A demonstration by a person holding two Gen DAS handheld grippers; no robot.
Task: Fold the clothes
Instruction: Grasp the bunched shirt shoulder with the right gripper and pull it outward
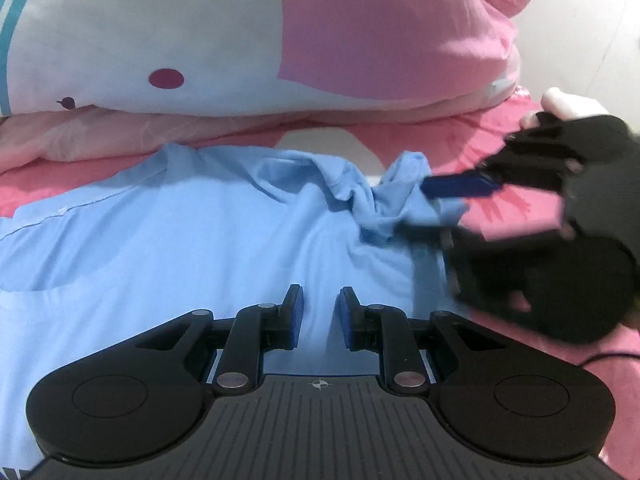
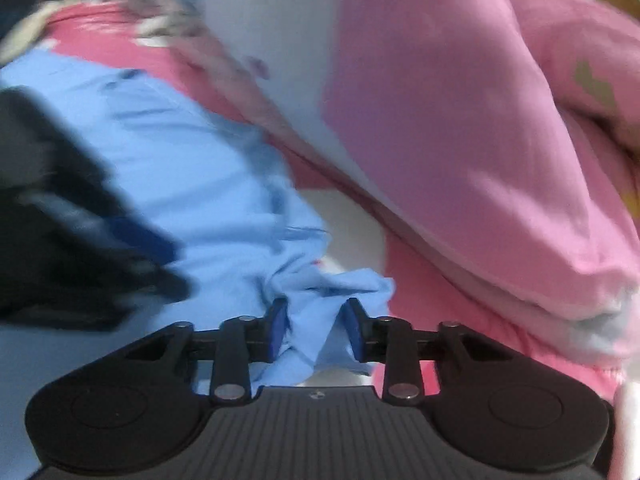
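Note:
A light blue shirt (image 1: 160, 240) lies spread on the pink bed, its neckline at the left. My left gripper (image 1: 320, 312) hovers over the shirt's middle, pads apart, with only flat cloth showing in the gap. At the right a hand in a black glove (image 1: 580, 200) holds my right gripper (image 1: 424, 208) at the shirt's bunched sleeve (image 1: 400, 184). In the right wrist view the right gripper (image 2: 316, 320) has that crumpled sleeve (image 2: 320, 292) between its pads, which stand apart, with a dark gap by the right pad. The left gripper (image 2: 140, 236) is a dark blur there.
A thick white and pink quilt (image 1: 200, 20) is heaped along the far side of the shirt, and fills the right wrist view's right half (image 2: 460, 140). The pink sheet (image 1: 500, 140) shows bare to the right of the sleeve. Both views are blurred by motion.

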